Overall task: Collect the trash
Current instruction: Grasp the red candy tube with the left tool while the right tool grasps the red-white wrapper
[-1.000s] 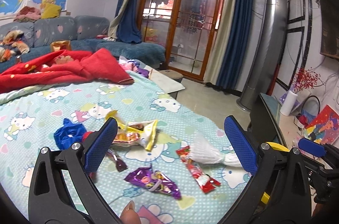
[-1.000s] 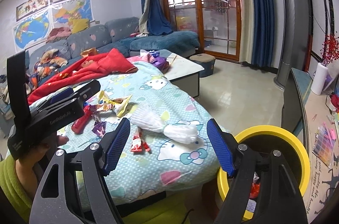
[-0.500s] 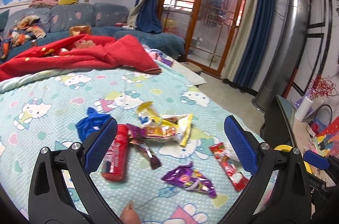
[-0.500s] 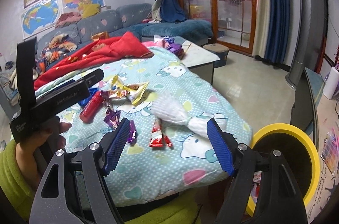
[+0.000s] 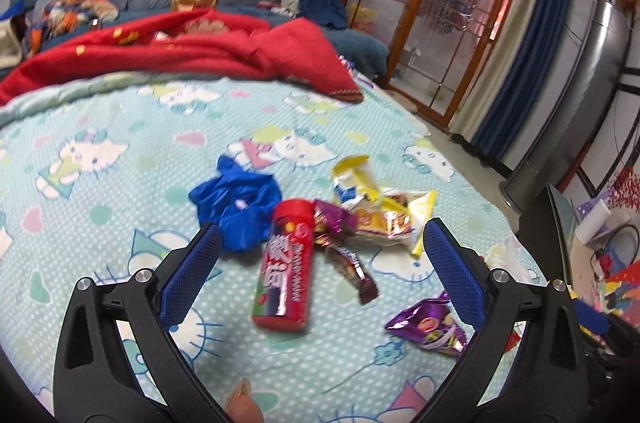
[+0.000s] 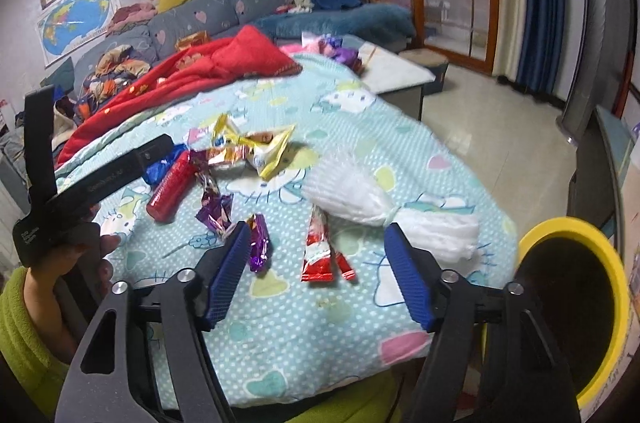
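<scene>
Trash lies on the Hello Kitty bedspread (image 5: 100,183). My left gripper (image 5: 320,263) is open and empty, just above a red candy tube (image 5: 286,265), with a blue crumpled wrapper (image 5: 236,203), yellow wrappers (image 5: 384,215) and purple wrappers (image 5: 430,321) around it. My right gripper (image 6: 320,271) is open and empty, hovering over a red sachet (image 6: 318,249), a purple wrapper (image 6: 259,243) and a white foam net (image 6: 360,201). The red tube (image 6: 170,189) and the left gripper's body (image 6: 100,179) show in the right wrist view.
A yellow-rimmed bin (image 6: 576,307) stands off the bed's right edge. A red quilt (image 5: 180,51) lies at the back of the bed. A sofa (image 6: 188,19), a low table (image 6: 396,71) and glass doors lie beyond.
My left gripper has moved left and down toward the red tube and blue wrapper. My right gripper has moved closer over the bed toward the red sachet. Both stay open.
</scene>
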`<state>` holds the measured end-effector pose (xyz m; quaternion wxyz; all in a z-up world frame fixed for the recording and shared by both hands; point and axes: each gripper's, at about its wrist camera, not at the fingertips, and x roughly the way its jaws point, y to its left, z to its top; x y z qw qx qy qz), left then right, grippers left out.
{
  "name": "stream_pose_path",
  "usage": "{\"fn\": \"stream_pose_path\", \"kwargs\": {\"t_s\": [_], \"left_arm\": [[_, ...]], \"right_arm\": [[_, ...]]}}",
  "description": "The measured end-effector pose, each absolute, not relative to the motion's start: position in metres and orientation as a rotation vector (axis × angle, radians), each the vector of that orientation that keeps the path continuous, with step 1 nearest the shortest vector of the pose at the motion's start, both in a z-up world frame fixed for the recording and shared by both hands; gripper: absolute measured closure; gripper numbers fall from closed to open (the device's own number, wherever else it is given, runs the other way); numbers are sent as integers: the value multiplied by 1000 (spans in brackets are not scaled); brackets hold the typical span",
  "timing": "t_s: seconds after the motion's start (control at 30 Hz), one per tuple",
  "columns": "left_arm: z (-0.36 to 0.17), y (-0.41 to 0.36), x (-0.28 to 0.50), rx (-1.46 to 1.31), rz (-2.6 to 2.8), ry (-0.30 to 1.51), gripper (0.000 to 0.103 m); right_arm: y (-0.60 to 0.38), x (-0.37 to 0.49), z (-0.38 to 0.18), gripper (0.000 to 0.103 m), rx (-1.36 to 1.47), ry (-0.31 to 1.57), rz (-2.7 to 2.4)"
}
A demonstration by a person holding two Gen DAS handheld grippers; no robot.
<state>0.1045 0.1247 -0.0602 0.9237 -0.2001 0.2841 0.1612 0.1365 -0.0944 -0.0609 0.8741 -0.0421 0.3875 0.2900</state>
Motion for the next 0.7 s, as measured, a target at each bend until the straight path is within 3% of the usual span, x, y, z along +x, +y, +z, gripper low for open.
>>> {"fn": "stream_pose_path", "kwargs": {"t_s": [0.17, 0.57, 0.7], "left_arm": [[-74, 141, 104, -480, 329, 641, 11], [-94, 143, 109, -528, 294, 714, 49], [-97, 141, 110, -526, 285, 738, 66]], "right_arm": [[-87, 149, -83, 47, -98, 883, 600], [-83, 161, -117, 73, -114, 947, 598], [-85, 159, -117, 79, -121, 941, 601]]}}
